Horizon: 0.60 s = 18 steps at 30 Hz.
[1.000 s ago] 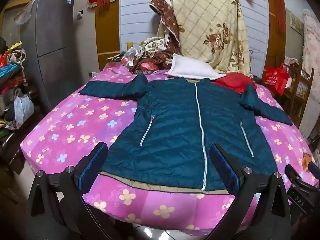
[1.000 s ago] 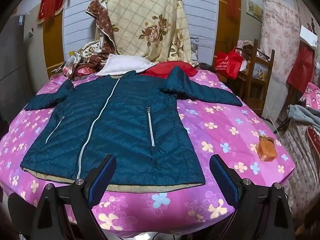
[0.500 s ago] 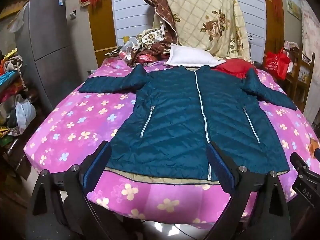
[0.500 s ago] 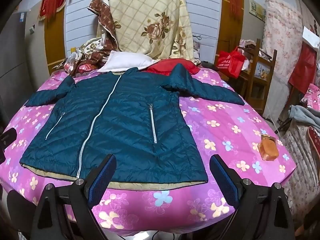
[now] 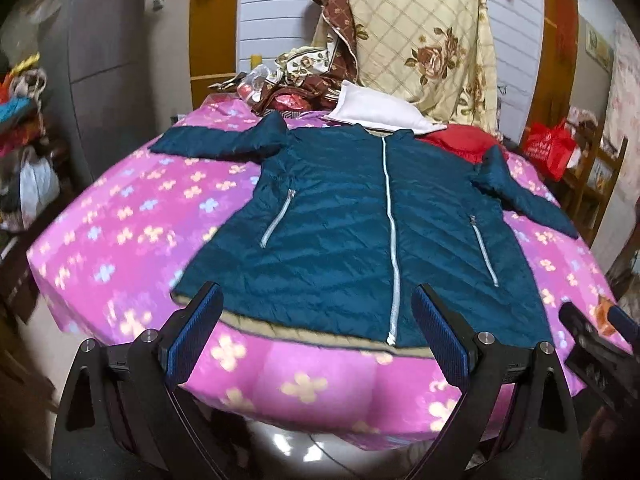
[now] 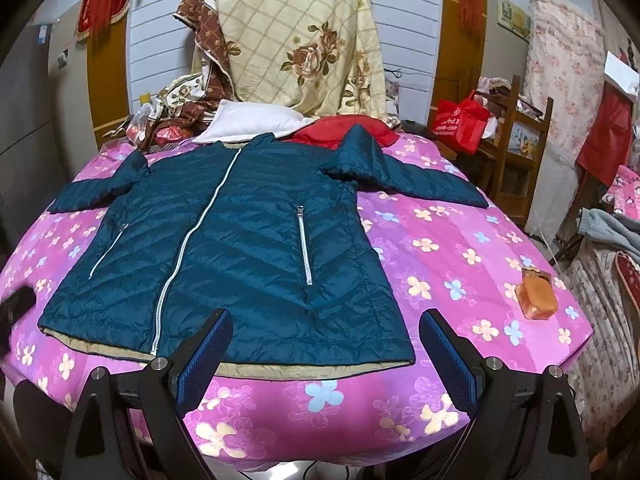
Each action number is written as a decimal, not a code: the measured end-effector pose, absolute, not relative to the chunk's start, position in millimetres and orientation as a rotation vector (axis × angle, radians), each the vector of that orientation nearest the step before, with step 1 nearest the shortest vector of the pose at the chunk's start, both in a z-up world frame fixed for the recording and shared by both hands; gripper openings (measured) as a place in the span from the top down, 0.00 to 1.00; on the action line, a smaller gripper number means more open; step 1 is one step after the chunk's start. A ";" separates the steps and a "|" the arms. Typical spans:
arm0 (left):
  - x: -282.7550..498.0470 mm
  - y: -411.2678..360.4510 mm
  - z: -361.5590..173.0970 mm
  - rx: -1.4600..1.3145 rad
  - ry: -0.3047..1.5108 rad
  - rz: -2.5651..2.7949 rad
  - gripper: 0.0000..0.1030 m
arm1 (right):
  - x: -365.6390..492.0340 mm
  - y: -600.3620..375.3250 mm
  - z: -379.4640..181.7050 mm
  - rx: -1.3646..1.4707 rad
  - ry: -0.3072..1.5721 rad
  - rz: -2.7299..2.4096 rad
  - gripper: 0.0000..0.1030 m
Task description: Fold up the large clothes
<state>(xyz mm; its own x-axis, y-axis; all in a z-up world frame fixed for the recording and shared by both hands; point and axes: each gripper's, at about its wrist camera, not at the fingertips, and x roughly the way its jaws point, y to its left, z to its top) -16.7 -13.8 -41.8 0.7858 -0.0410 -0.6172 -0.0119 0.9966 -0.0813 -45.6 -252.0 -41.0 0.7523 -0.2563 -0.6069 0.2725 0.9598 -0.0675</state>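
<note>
Flat, quilted teal jacket (image 5: 360,232), zipped

White slatted wall (image 6: 168,60), wooden chair (image 6: 520,128), grey cabinet (image 5: 100,60) around the bed.

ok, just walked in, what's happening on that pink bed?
A teal jacket lies flat, zipped, sleeves spread out on the flowered bedcover. A person holds both grippers at the near edge by the hem: left gripper and right gripper, jaws open, nothing between them. Folding has not started.
</note>
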 end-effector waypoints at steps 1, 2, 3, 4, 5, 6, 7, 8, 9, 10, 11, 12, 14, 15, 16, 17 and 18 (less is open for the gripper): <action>-23.6 -17.1 -45.0 -0.073 0.661 -0.017 0.07 | -45.9 -252.8 -40.8 0.029 0.657 -0.292 0.10; -29.2 -21.5 -47.0 -0.053 0.656 -0.018 0.07 | -46.1 -253.6 -41.0 0.032 0.657 -0.295 0.10; -33.8 -25.5 -47.6 -0.034 0.650 -0.022 0.07 | -46.0 -254.7 -41.2 0.035 0.656 -0.298 0.10; -37.8 -28.6 -47.2 -0.021 0.641 -0.030 0.07 | -46.1 -255.1 -41.5 0.037 0.657 -0.301 0.10; -41.4 -31.1 -46.5 -0.014 0.630 -0.039 0.07 | -46.0 -255.7 -41.9 0.039 0.659 -0.301 0.10; -44.0 -33.2 -46.1 -0.007 0.623 -0.047 0.07 | -46.4 -256.2 -41.8 0.041 0.659 -0.302 0.10; -45.8 -35.3 -46.3 0.000 0.621 -0.056 0.07 | -46.9 -256.6 -41.6 0.042 0.658 -0.303 0.10; -45.4 -35.7 -45.5 0.004 0.626 -0.068 0.07 | -47.8 -257.2 -40.9 0.043 0.657 -0.304 0.10; -45.7 -36.7 -46.4 0.009 0.634 -0.081 0.07 | -47.9 -257.5 -40.4 0.044 0.656 -0.304 0.10; -45.8 -38.2 -47.4 0.013 0.641 -0.092 0.07 | -48.0 -257.2 -40.3 0.043 0.655 -0.302 0.10; -45.5 -39.6 -48.2 0.015 0.648 -0.105 0.07 | -48.4 -257.2 -40.2 0.040 0.653 -0.303 0.10; -45.2 -41.0 -48.6 0.017 0.654 -0.121 0.07 | -47.8 -257.4 -39.7 0.038 0.651 -0.306 0.10; -45.0 -44.7 -48.7 0.027 0.661 -0.153 0.07 | -48.7 -257.9 -39.5 0.034 0.641 -0.311 0.10; -44.9 -46.6 -48.8 0.036 0.663 -0.160 0.07 | -49.3 -258.7 -39.5 0.033 0.633 -0.316 0.10; -47.7 -50.3 -49.9 0.041 0.663 -0.169 0.07 | -49.4 -259.6 -39.9 0.030 0.624 -0.325 0.10; -47.8 -51.8 -49.7 0.045 0.662 -0.183 0.07 | -49.4 -260.6 -40.6 0.025 0.614 -0.333 0.10; -47.0 -52.2 -48.6 0.049 0.658 -0.188 0.07 | -48.8 -263.1 -42.0 0.018 0.605 -0.337 0.10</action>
<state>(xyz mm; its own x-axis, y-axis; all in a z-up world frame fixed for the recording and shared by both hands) -47.0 -52.2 -48.6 0.7748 -0.1578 -0.6122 0.1889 0.9819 -0.0141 -48.8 -263.1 -42.0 0.7696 -0.3054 -0.5607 0.3161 0.9453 -0.0809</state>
